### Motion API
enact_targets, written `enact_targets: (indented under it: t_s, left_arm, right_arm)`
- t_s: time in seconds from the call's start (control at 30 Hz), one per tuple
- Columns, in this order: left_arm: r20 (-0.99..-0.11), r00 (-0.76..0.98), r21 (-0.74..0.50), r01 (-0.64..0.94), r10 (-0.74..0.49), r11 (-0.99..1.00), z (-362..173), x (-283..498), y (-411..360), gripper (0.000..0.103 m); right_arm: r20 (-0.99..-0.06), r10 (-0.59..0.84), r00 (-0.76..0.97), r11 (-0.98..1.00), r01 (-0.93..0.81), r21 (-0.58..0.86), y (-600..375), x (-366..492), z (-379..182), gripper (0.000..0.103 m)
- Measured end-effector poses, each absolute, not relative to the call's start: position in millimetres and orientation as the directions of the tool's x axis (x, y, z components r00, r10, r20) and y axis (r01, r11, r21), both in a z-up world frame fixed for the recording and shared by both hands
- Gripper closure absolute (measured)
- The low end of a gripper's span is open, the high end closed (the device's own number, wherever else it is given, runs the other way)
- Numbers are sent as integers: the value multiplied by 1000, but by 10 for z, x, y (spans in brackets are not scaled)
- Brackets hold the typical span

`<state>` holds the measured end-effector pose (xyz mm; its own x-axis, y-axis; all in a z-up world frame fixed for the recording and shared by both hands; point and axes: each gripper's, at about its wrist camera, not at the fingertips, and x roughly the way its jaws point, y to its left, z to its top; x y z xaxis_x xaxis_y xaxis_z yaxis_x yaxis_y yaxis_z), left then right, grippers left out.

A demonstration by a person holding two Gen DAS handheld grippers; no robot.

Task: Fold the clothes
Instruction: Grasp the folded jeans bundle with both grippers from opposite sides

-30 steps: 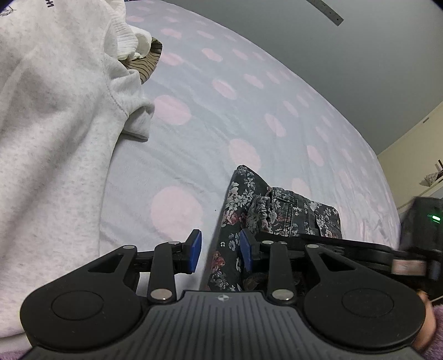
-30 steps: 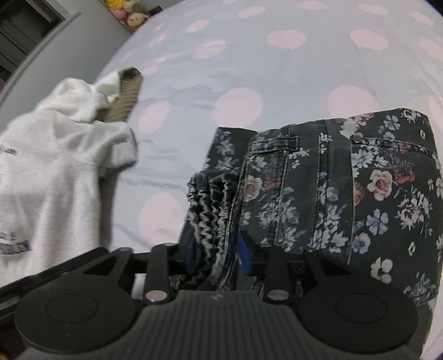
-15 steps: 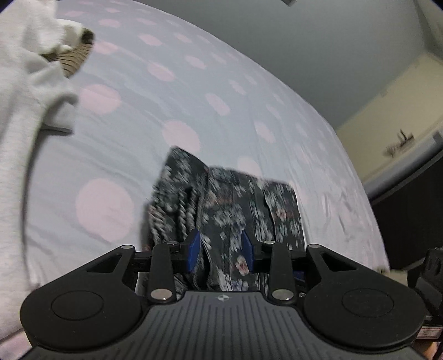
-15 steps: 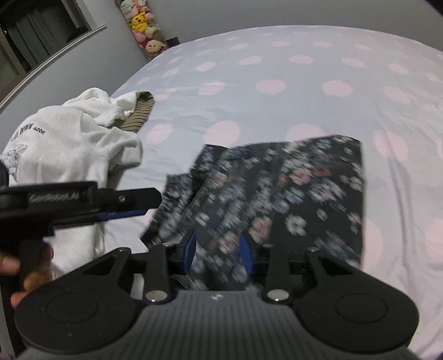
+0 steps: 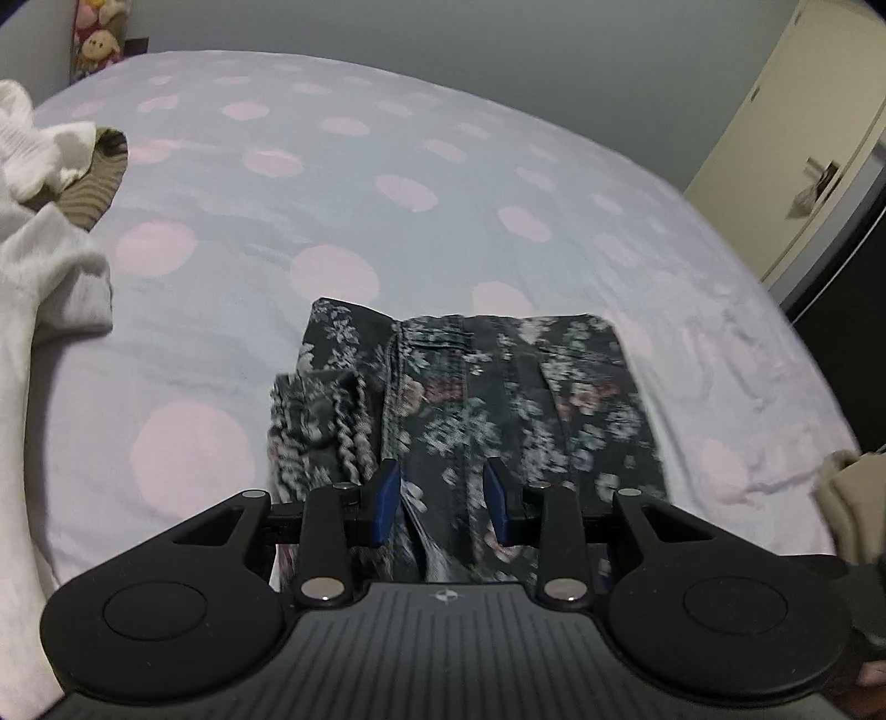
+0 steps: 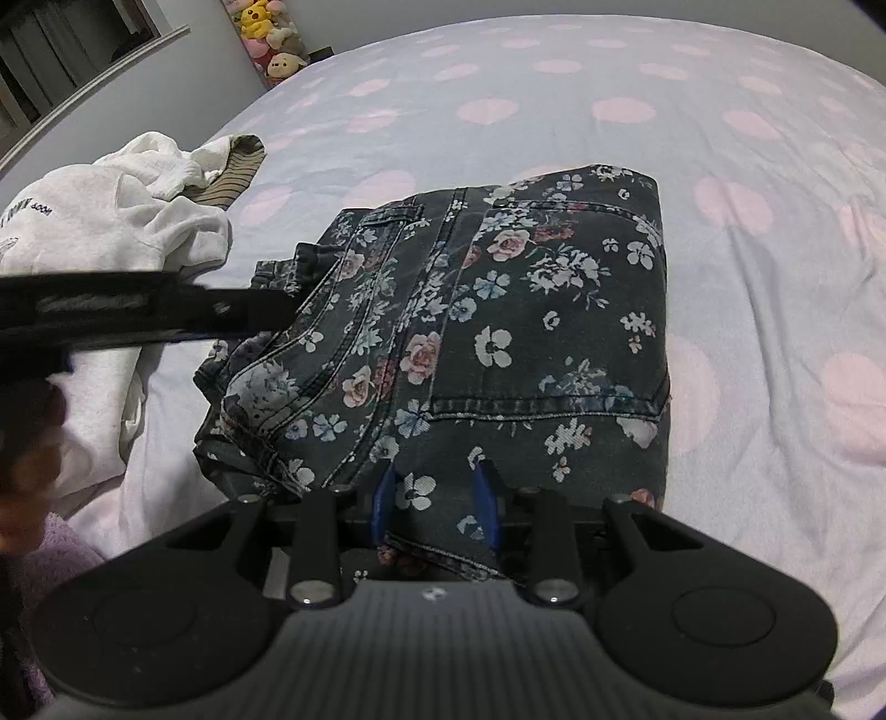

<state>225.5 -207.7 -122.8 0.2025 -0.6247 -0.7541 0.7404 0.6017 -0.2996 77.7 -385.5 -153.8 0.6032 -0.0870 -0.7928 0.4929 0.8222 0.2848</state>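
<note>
Dark floral jeans (image 5: pixel 498 399) lie folded in a flat rectangle on the spotted bed sheet (image 5: pixel 332 194). A bunched, twisted part sticks out at their left side. My left gripper (image 5: pixel 441 501) is open over the jeans' near edge, with fabric lying loose between its blue pads. The right wrist view shows the same jeans (image 6: pixel 526 310) with a back pocket facing up. My right gripper (image 6: pixel 434 501) is open over their near hem, the cloth flat between its fingers. The left gripper's black body (image 6: pixel 138 313) crosses the left of that view, blurred.
A white sweatshirt (image 6: pixel 83 221) lies crumpled left of the jeans, with a striped garment (image 6: pixel 232 171) beside it. Plush toys (image 6: pixel 266 39) sit at the far end of the bed. A cream cupboard door (image 5: pixel 803 166) stands to the right. A hand (image 6: pixel 27 432) shows at the left edge.
Both grippers have drawn back and up from the jeans. The left one swung from the jeans' left side to over their near edge. The jeans now lie flat.
</note>
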Motion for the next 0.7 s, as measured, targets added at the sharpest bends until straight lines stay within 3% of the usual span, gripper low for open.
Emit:
enact_targets:
  t_s: [0.47,0.7]
  left_arm:
    - [-825,254,-147,767,-505,625,-1533,2289,-2452,73]
    - [-822,249,-187,731,-512,656,-1530,2378,-2346,74]
  right_arm:
    - [-760,-6,650,805,454,382,-4015,665,-1621,68]
    - [-751,10,660,806,440,397,-4035,638,-1620,68]
